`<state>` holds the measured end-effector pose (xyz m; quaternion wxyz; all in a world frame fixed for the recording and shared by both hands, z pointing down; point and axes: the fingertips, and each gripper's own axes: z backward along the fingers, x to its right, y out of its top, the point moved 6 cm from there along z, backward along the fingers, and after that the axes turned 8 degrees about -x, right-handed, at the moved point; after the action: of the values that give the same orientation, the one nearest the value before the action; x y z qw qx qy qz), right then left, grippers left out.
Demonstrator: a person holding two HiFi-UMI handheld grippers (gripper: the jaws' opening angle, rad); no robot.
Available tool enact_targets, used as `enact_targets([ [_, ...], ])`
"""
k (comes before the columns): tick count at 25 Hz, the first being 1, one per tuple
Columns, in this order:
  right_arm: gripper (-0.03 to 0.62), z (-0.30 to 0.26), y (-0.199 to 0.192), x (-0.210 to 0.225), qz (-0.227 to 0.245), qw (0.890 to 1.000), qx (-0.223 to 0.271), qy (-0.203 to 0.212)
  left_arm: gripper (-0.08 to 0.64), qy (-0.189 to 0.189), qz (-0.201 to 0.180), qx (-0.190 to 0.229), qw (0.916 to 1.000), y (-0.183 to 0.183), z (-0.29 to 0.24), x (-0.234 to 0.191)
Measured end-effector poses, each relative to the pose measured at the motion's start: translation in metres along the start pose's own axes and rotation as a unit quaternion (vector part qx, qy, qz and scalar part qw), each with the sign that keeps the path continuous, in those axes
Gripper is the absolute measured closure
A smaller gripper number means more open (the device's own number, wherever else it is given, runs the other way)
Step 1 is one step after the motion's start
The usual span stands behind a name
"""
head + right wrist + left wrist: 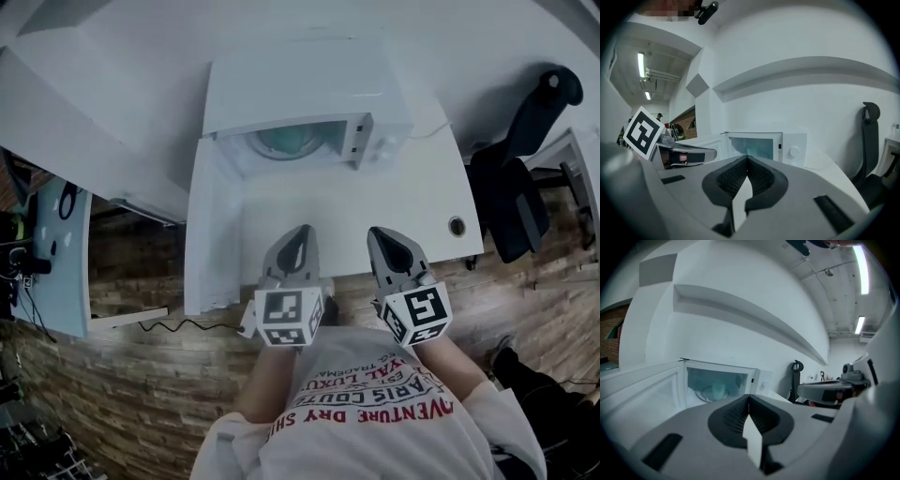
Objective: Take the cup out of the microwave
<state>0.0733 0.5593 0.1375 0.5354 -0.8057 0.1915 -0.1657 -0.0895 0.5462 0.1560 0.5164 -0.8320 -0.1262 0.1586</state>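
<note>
A white microwave point(309, 89) stands at the back of the white table point(422, 206), its door point(211, 225) swung open to the left. In the left gripper view a pale cup point(718, 390) stands on the glass turntable point(705, 394) inside the cavity. From the head view only the turntable point(291, 142) shows. My left gripper point(298, 234) and right gripper point(380, 236) hover side by side over the table's front edge, well short of the microwave. Both point at the opening. The left gripper point(749, 397) has its jaws together with nothing in them, and so has the right gripper point(748, 158).
A black office chair point(520, 169) stands right of the table. A round cable hole point(457, 226) sits near the table's right front corner. Another desk point(61, 253) with dark items is at the far left. A black cable point(178, 325) lies on the wooden floor.
</note>
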Motion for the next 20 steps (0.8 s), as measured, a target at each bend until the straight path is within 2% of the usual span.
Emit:
enact_targets([
  [10, 0.581, -0.098, 0.030, 0.029, -0.009, 1.000, -0.014, -0.001, 0.552, -0.009, -0.003, -0.025, 0.9996, 0.026, -0.077, -0.057],
  [16, 0.581, -0.141, 0.020, 0.048, -0.010, 0.999, -0.045, 0.018, 0.552, 0.006, 0.011, -0.035, 0.9993, 0.020, -0.112, -0.075],
  [20, 0.581, -0.167, 0.010, 0.060, 0.008, 0.998, -0.061, 0.030, 0.552, 0.004, 0.008, -0.047, 0.9988, 0.012, -0.142, -0.088],
])
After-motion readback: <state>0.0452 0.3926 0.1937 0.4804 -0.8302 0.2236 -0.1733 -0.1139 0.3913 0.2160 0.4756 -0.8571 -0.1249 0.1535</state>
